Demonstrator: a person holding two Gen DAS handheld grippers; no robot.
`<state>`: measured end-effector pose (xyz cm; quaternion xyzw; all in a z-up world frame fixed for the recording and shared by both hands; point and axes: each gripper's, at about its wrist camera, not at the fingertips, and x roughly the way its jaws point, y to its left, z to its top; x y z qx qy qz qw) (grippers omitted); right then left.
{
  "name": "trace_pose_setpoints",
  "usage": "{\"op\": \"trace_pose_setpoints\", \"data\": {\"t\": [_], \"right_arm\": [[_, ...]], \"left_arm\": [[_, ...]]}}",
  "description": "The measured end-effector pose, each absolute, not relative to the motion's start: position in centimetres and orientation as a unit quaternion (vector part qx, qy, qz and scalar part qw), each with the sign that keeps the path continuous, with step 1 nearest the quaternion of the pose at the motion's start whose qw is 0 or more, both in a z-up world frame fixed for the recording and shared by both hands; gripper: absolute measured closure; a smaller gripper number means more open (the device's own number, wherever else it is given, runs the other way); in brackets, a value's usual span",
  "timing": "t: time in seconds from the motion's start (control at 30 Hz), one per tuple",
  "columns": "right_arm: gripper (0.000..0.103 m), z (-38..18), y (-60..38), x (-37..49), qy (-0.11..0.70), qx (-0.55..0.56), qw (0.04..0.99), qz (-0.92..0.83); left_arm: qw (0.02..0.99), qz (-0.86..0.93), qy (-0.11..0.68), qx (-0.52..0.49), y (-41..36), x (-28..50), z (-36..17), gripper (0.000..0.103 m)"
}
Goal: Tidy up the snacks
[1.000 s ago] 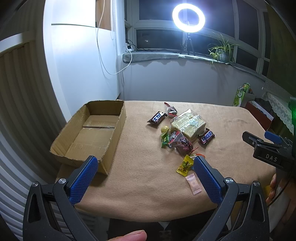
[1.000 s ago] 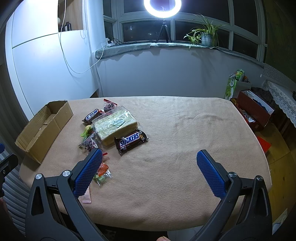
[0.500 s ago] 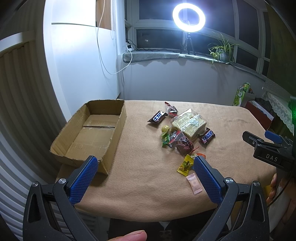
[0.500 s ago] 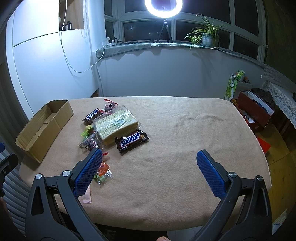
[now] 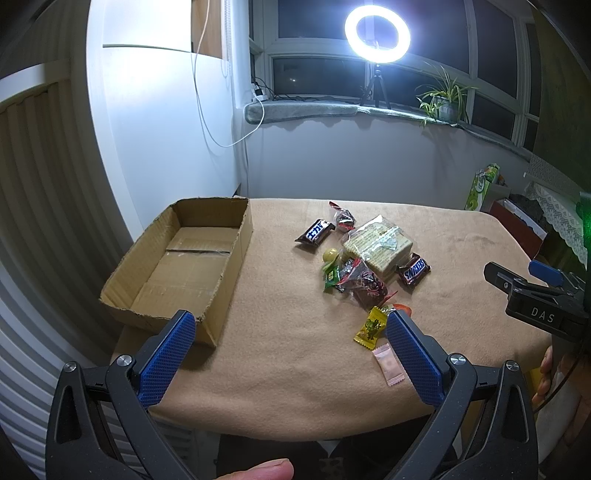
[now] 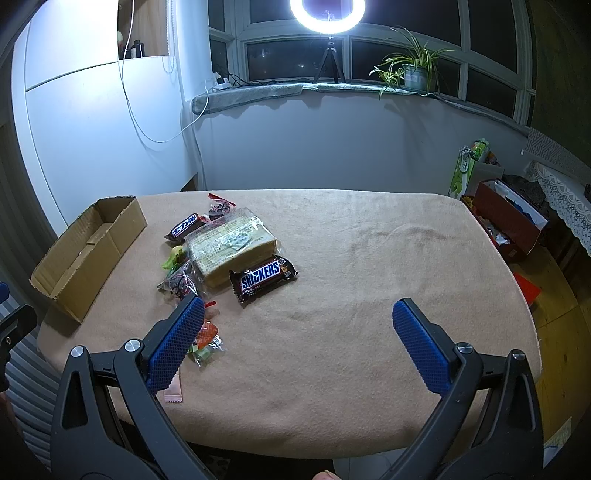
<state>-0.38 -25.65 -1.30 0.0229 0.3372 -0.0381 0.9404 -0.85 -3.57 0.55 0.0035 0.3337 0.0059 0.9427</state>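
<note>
An empty cardboard box [image 5: 184,262] [image 6: 88,254] lies at the table's left end. Snacks are clustered mid-table: a clear pack of wafers [image 5: 376,243] [image 6: 232,247], a Snickers bar [image 5: 413,269] [image 6: 264,280], a second dark bar [image 5: 316,232] [image 6: 186,227], a bag of dark red sweets [image 5: 364,284], a yellow candy [image 5: 371,326] and a pink sachet [image 5: 388,363]. My left gripper [image 5: 290,326] hovers open over the near edge. My right gripper [image 6: 299,312] is open too, just right of the snacks, and shows at the right of the left wrist view [image 5: 517,280].
A tan cloth covers the table [image 6: 369,266]. A white cabinet [image 5: 147,129] stands behind the box. Red boxes [image 6: 506,225] sit on the floor to the right. A ring light [image 5: 376,31] and a plant [image 6: 413,70] are on the windowsill.
</note>
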Motion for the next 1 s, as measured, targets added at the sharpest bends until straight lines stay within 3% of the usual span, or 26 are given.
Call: {"op": "trace_pose_setpoints", "data": {"t": [0.6, 1.0], "right_arm": [[0.000, -1.6, -25.3, -0.6, 0.342, 0.022, 0.939, -0.036], [0.000, -8.2, -24.0, 0.3, 0.411, 0.000, 0.912, -0.001]], "left_arm": [[0.939, 0.003, 0.344, 0.004, -3.5, -0.6, -0.5, 0.000], [0.916, -0.033, 0.399, 0.006, -4.0, 0.9, -8.0, 0.000]]}}
